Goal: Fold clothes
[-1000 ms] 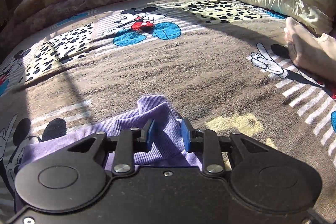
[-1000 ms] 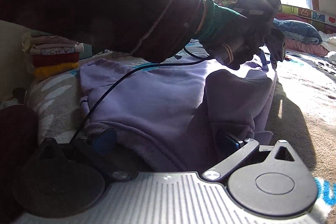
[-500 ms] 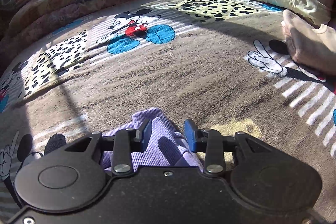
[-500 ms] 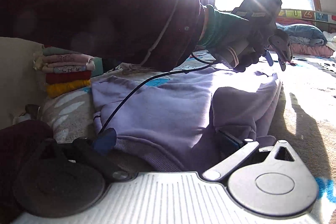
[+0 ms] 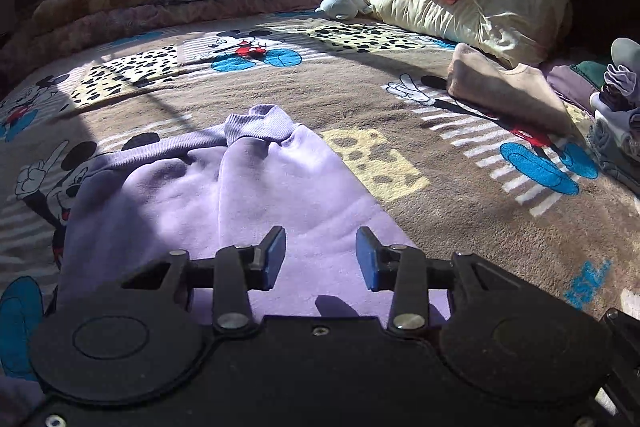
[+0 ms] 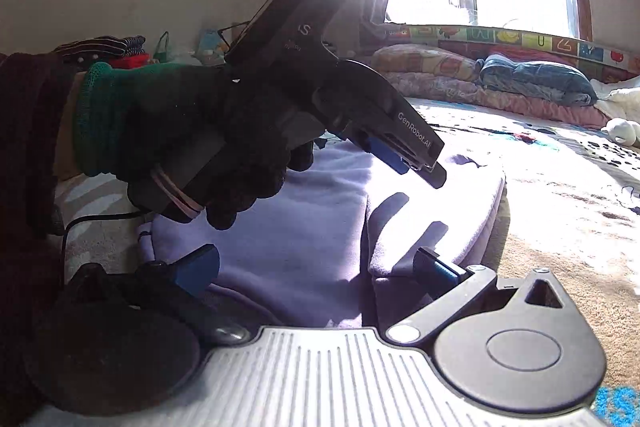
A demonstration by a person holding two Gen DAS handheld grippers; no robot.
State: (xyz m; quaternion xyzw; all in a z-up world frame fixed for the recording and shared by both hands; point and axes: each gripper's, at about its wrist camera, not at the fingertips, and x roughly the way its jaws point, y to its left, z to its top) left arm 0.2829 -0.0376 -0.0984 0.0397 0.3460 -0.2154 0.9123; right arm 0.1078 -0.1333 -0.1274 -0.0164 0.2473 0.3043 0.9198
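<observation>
I have just let go with my left tongs (image 5: 321, 253): a second ago their blue pads were pinched on the ribbed cuff (image 5: 260, 123), and now they stand wide and empty, lifted back above the fabric, with the cuff lying out at twelve o'clock from them. So the sleeve is laid over the body of the purple sweatshirt (image 5: 248, 195), which sits flat on the cartoon blanket (image 5: 460, 187) (a few wrinkles, nothing bad). From my right tongs (image 6: 316, 269) I see my gloved left hand (image 6: 192, 143) at ten o'clock, holding its tool clear of the cloth. My right tongs are spread wide too, low at the near edge of the sweatshirt, fabric between the pads but not gripped. That fold looks done to me; I judge the next grip belongs at this near edge.
</observation>
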